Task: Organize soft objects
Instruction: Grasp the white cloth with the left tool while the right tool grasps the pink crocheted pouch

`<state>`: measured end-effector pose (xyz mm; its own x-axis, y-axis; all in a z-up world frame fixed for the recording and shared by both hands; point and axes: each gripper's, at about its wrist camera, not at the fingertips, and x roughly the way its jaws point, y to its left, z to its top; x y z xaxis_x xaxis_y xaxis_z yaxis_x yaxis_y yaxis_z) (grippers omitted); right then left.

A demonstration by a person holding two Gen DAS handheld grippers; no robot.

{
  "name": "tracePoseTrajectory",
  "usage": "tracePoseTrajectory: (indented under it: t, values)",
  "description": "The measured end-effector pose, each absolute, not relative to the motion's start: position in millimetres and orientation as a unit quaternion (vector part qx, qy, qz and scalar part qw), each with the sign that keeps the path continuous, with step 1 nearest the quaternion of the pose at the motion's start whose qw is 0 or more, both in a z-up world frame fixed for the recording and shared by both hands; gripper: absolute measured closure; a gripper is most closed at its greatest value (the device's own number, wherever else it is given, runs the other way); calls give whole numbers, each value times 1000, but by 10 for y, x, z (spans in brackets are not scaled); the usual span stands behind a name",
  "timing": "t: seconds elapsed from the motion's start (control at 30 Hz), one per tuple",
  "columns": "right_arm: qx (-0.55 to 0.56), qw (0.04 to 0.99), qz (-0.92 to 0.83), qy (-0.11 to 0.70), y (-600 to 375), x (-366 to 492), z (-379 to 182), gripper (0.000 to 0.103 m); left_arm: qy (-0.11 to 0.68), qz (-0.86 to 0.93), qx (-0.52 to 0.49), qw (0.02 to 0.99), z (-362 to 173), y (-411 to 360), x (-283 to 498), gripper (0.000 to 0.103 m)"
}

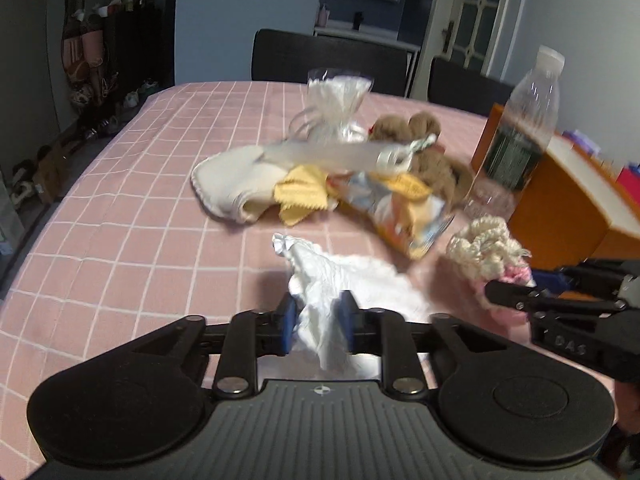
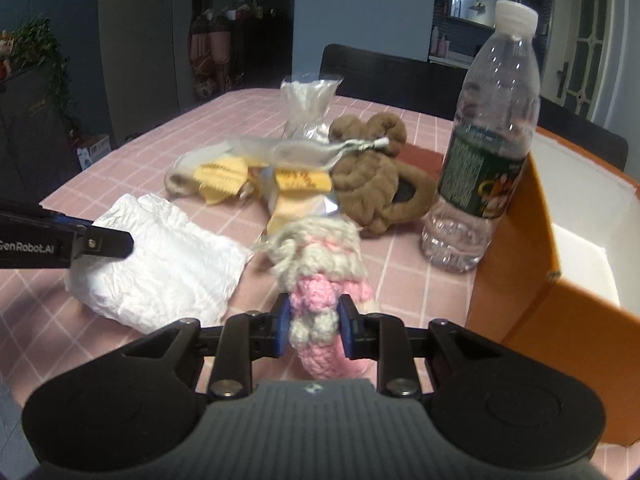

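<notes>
We use the orange open-top cardboard box with the white lining [image 2: 560,264] as landmark. Left tool [image 1: 318,322] is pinching the crumpled white plastic bag [image 1: 320,280] between its blue pads, well to the left of the box, bag trailing on the pink checked tabletop [image 1: 120,200]. Right tool [image 2: 312,326] is pinching the pink-and-cream crocheted yarn piece [image 2: 316,280], just left of the box's near corner. We judge both grips are lifts meant to carry the soft items into the box, since it stands open and looks empty where visible. The clear plastic water bottle [image 2: 484,152] stands against the box's left wall and could get knocked. Beyond it, left of the box, the remaining pile: brown knitted plush toy [image 2: 372,172], yellow zigzag-edged cloth [image 2: 220,182], cream fabric pouch [image 1: 228,184], clear cellophane bag [image 2: 306,108].
</notes>
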<state>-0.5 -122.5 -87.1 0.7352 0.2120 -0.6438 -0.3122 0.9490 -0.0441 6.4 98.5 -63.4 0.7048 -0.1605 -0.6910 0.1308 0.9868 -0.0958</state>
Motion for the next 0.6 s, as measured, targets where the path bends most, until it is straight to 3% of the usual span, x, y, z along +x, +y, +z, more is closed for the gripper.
tracePoseTrajectory:
  t: [0.03,0.07,0.1,0.13,0.2,0.4,0.53,0.6]
  values:
    - [-76,928,144,335,-1223,-24,-895,71,373,-73,-6,925,-650,967,46,40]
    - [-77,929,144,333,-1221,-41,-905,69,367,-69,6,928,-661,953,35,16]
    - [-79,930,144,329,-1220,-62,-907,60,362,-66,18,930,-663,936,26,11]
    - [-82,932,142,323,-1224,-84,-902,47,356,-60,33,932,-655,914,17,11]
    - [-87,937,142,307,-1228,-113,-874,36,329,-52,73,940,-600,841,-42,11]
    - [-83,930,169,316,-1270,54,-886,35,333,-200,204,899,-615,579,13,7]
    - [-61,922,177,339,-1297,141,-936,20,350,-230,270,867,-770,553,155,7]
    - [-60,917,180,350,-1288,154,-969,19,357,-255,301,847,-828,542,183,7]
